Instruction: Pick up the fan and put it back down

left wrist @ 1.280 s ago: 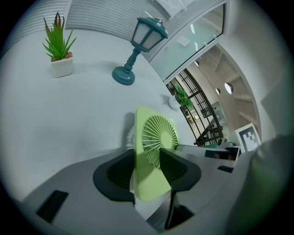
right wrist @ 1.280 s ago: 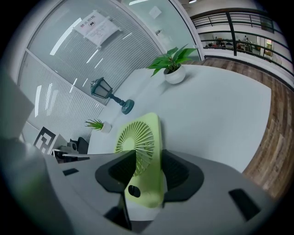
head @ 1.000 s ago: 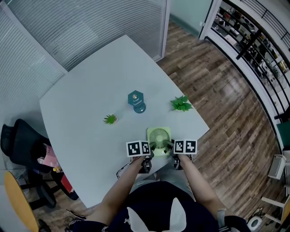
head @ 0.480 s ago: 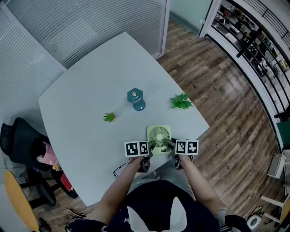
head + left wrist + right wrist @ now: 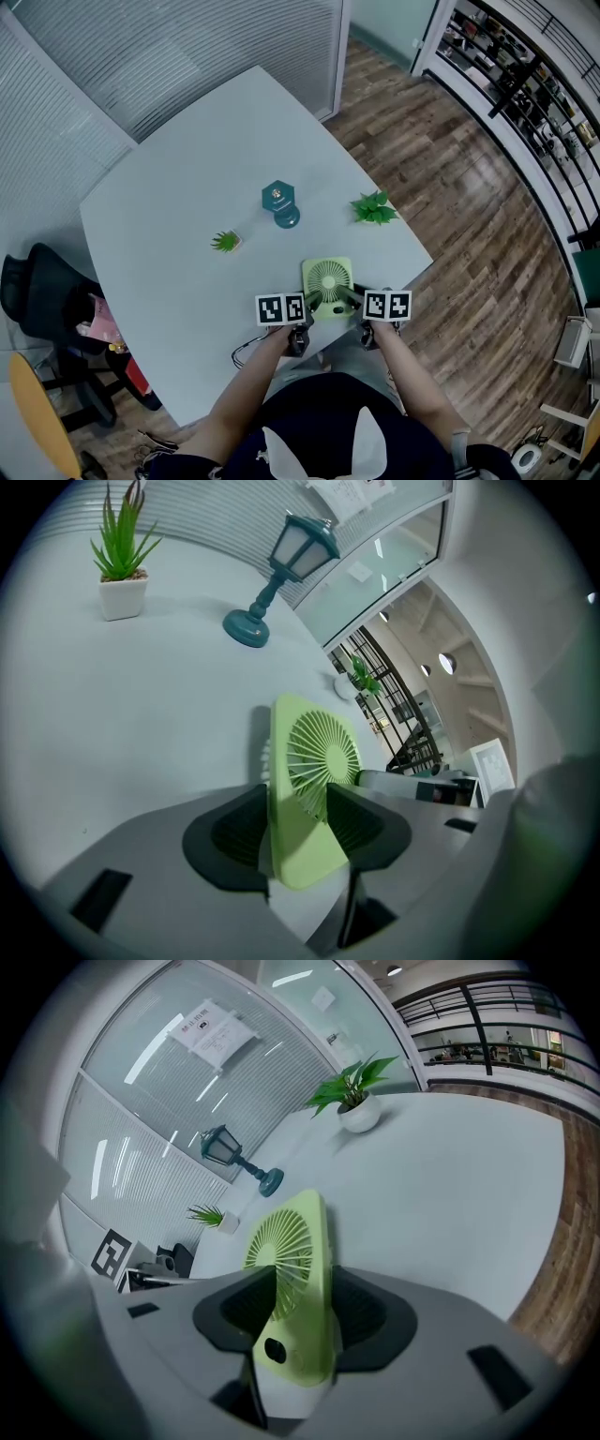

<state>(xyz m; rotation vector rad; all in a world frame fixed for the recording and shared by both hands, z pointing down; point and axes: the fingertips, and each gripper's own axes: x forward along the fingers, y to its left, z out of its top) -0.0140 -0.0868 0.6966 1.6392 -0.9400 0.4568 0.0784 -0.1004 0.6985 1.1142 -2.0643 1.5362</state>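
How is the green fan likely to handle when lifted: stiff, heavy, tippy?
The fan looks like a flat moulded plastic frame with a slatted grille, so probably stiff and light. It is thin against its broad face, so stood on the table it may tip. Its smooth sides might slip.

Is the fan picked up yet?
Done: the left tongs and right tongs both sit round the green fan, pads seemingly touching it. In hand: the fan appears to stand on the table, and the left tongs have just been opening slightly. Left: I can't tell whether it was lifted already; if not, lifting and setting down remain.
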